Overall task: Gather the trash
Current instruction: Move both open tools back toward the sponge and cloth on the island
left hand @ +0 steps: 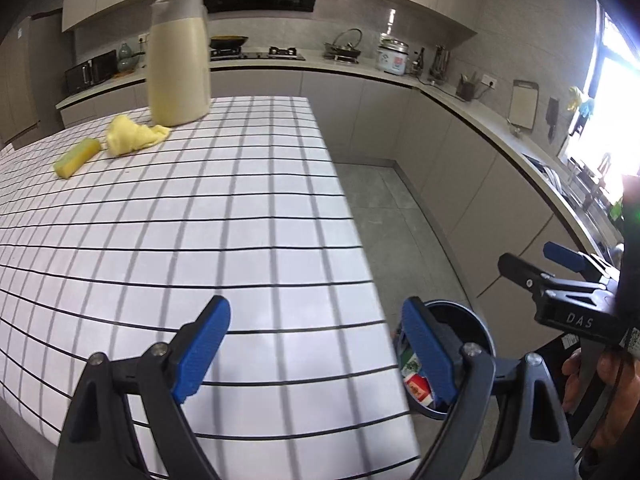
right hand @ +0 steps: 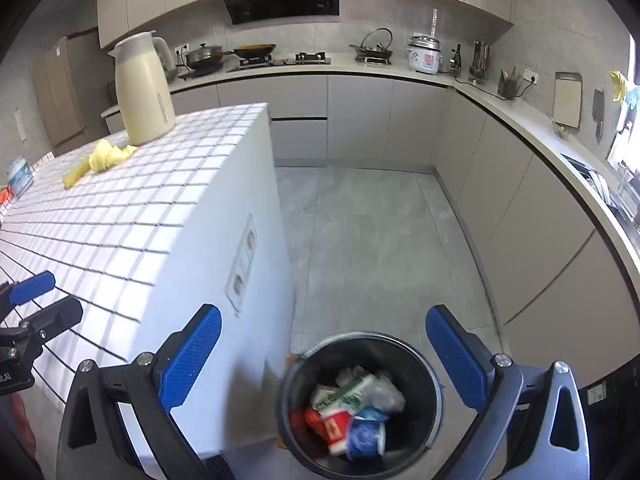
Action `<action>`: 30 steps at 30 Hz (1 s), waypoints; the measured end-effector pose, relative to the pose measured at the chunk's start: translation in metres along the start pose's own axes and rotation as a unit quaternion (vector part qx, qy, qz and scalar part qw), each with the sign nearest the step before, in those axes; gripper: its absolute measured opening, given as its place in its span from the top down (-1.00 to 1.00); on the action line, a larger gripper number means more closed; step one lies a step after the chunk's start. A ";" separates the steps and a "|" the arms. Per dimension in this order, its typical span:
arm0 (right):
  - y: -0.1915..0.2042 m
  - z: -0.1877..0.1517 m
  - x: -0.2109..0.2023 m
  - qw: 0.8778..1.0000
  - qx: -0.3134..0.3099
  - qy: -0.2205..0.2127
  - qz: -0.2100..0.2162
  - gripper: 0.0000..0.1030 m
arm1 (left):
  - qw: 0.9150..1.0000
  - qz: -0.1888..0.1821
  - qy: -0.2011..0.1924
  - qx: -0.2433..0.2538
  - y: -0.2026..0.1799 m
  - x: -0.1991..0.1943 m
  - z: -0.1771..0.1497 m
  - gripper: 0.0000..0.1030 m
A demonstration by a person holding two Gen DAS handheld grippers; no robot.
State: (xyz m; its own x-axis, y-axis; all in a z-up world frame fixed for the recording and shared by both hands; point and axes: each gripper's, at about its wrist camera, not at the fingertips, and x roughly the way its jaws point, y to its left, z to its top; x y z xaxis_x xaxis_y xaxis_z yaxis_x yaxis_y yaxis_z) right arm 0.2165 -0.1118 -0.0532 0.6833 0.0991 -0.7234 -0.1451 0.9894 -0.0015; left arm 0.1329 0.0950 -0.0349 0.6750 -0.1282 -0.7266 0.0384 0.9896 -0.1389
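Observation:
My left gripper point(left hand: 316, 344) stands open and empty over the near right corner of the checked table point(left hand: 200, 240). Just past the table's edge, on the floor, a dark round trash bin point(left hand: 468, 312) shows partly behind the right finger. My right gripper point(right hand: 324, 360) hangs open and empty above that bin point(right hand: 360, 337). Inside lie a red carton point(right hand: 332, 424), a green-and-white carton point(right hand: 348, 394), a blue packet point(right hand: 366, 436) and crumpled wrappers. On the table's far side lie a yellow cloth point(left hand: 132, 136) and a yellow-green sponge point(left hand: 78, 158).
A tall cream jug point(left hand: 180, 60) stands behind the cloth. A small white-and-blue tub point(right hand: 18, 176) sits at the table's far left. Grey floor point(right hand: 380, 240) runs between the table and an L-shaped counter point(right hand: 520, 120) with stove, pots and a rice cooker point(right hand: 424, 56).

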 end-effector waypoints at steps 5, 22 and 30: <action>0.046 0.019 0.005 1.000 -0.014 -0.012 0.020 -1.00 | 1.000 0.016 -0.007 -0.016 0.049 -0.007 0.004 -0.72; 0.232 0.075 0.039 0.993 -0.059 -0.020 0.100 -1.00 | 0.995 0.077 -0.030 -0.060 0.223 -0.035 0.022 -0.72; 0.310 0.104 0.056 0.985 -0.099 -0.030 0.136 -1.00 | 0.989 0.116 -0.039 -0.084 0.287 -0.039 0.034 -0.72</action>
State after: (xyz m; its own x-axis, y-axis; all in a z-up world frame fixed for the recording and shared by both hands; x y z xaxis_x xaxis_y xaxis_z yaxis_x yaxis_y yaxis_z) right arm 0.2844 0.2117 -0.0226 0.6394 0.3704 -0.6738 -0.4619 0.8856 0.0485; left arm 0.1426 0.3862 -0.0241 0.7056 0.1133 -0.6995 -0.2434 0.9658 -0.0892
